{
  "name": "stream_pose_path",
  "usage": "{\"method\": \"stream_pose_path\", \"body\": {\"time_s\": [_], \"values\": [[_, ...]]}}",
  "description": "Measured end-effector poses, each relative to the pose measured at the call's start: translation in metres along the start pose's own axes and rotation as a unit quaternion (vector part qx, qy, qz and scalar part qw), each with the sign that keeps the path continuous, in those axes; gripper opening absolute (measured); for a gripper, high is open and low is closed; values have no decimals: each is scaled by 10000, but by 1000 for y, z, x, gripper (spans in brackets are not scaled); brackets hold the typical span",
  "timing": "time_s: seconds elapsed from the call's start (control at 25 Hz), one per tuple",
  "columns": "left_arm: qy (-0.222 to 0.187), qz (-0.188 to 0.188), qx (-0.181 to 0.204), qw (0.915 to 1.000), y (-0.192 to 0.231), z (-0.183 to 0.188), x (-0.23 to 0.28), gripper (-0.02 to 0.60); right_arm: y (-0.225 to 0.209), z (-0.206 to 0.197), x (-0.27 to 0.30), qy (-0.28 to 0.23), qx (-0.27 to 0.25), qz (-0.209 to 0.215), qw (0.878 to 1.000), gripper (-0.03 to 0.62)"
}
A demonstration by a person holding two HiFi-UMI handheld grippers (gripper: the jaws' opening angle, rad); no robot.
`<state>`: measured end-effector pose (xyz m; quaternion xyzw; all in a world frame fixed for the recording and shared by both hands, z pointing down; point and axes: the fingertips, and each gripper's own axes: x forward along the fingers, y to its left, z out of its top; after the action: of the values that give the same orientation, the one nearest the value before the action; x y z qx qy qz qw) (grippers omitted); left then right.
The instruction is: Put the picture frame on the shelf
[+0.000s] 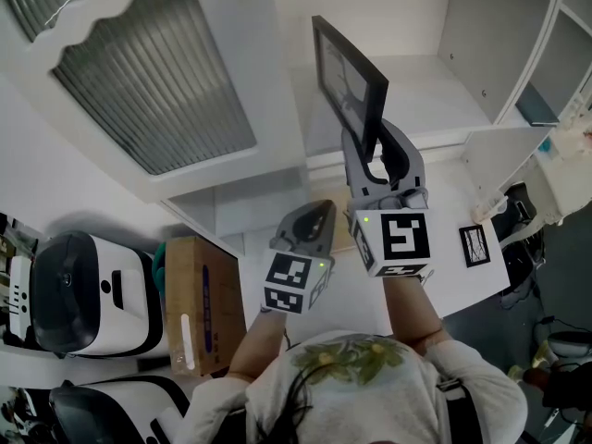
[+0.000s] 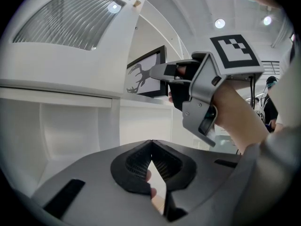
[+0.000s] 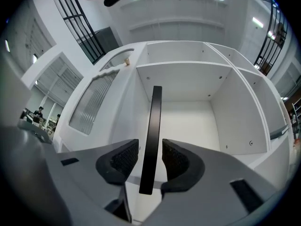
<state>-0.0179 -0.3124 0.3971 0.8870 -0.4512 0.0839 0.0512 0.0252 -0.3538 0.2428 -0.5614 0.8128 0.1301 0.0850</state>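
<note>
The picture frame (image 1: 350,81) is thin and black, and its white picture bears a dark antlered deer (image 2: 141,74). It stands upright on its lower edge, near the front edge of an open compartment of the white shelf (image 1: 435,91). That compartment is the left of two side by side.

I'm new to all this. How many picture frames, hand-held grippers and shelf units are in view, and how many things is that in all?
Picture frames: 2 (large frame, small frame)
Grippers: 2 (left gripper, right gripper)
Shelf unit: 1
Total: 5
</note>
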Motion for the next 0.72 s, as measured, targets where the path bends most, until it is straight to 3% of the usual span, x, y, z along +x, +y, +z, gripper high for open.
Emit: {"method": "stream_pose_path", "body": {"time_s": [0.32,0.48,0.72], "values": [[20,16,-11,10000,0,-1,-3,28,0,-12,-21,56,30,-180,9998,147],[21,21,-9,10000,0,-2,-5,28,0,-16,-25,55,57,-259,9996,91],[13,29,-11,10000,-1,-3,-5,28,-3,-18,-19,111,137,-257,9995,84]]}}
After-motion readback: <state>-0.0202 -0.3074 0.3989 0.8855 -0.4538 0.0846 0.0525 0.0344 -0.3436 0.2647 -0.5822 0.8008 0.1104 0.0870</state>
